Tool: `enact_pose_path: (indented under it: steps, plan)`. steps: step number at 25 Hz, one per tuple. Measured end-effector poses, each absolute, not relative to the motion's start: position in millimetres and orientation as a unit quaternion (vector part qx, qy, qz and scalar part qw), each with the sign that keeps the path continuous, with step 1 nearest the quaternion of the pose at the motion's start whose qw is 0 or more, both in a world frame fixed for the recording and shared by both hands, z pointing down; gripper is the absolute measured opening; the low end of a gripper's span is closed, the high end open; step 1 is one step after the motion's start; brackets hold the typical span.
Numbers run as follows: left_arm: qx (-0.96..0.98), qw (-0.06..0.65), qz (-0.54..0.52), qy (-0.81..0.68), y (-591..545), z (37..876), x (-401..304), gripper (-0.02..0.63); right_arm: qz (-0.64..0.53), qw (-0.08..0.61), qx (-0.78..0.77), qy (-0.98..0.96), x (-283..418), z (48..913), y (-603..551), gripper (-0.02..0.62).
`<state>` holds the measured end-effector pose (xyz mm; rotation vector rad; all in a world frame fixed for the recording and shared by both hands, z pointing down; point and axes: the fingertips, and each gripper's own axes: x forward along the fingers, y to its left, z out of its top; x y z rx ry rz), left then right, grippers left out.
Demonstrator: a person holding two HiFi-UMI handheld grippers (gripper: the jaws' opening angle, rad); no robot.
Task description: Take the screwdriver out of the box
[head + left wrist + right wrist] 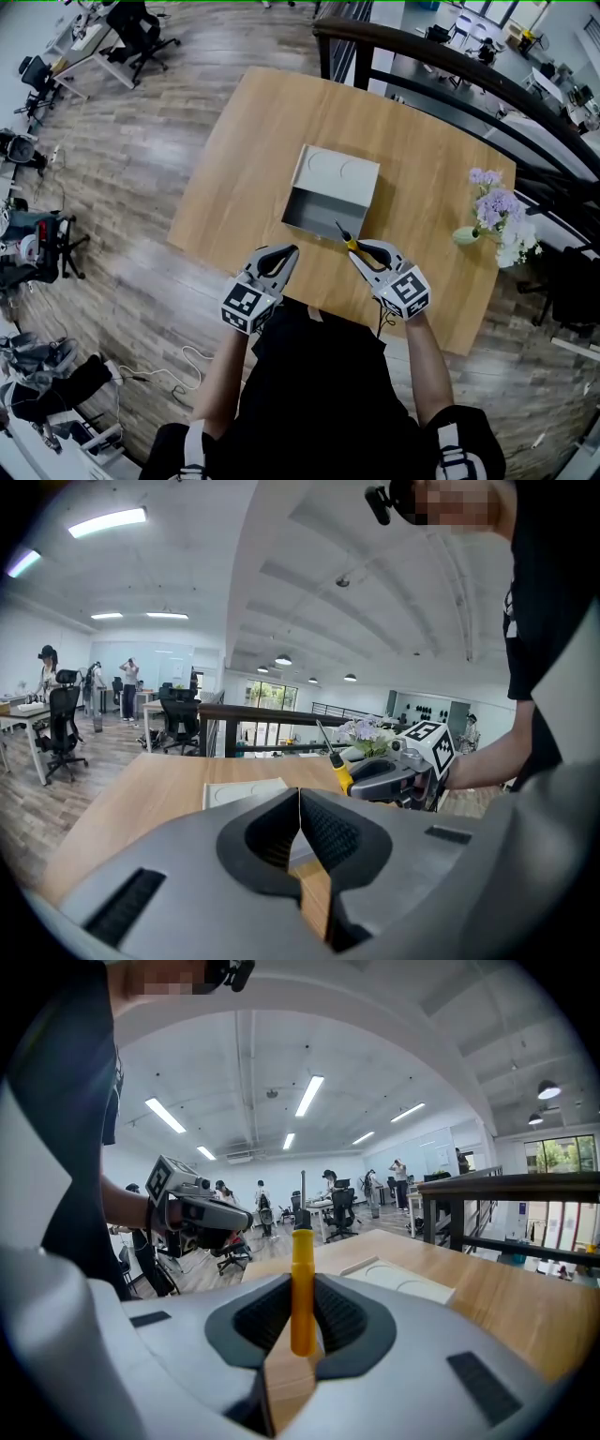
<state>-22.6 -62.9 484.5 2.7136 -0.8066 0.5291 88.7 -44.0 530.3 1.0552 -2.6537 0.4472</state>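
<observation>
Over one table (234, 187): one box (319, 214), one screwdriver (349, 242) clamped in right gripper (366, 251)

Worktop (253, 141): pale wood, beneath left fingers (274, 263) and right fingers (364, 266)
Vase (466, 235), lilac and white flowers (495, 204): on worktop, right of right fingers
Dark railing (441, 58): beyond worktop's far edge
Office chairs (141, 37): far left of left fingers, on plank floor (150, 159)

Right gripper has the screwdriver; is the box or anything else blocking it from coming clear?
Nothing visible does. The right gripper clamps the yellow handle of the screwdriver, lifted at the near edge of the box, clear of its walls. The left gripper stands apart, shut.
</observation>
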Motion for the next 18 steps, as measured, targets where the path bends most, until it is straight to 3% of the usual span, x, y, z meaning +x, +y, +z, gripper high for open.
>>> enact_pose_path:
  steps: [18]
  plan:
    - [0.93,0.133,0.182,-0.288,-60.6,487.9,-25.9,0.025,0.153,0.131,0.355,-0.913,90.4,535.0,-43.0,0.083]
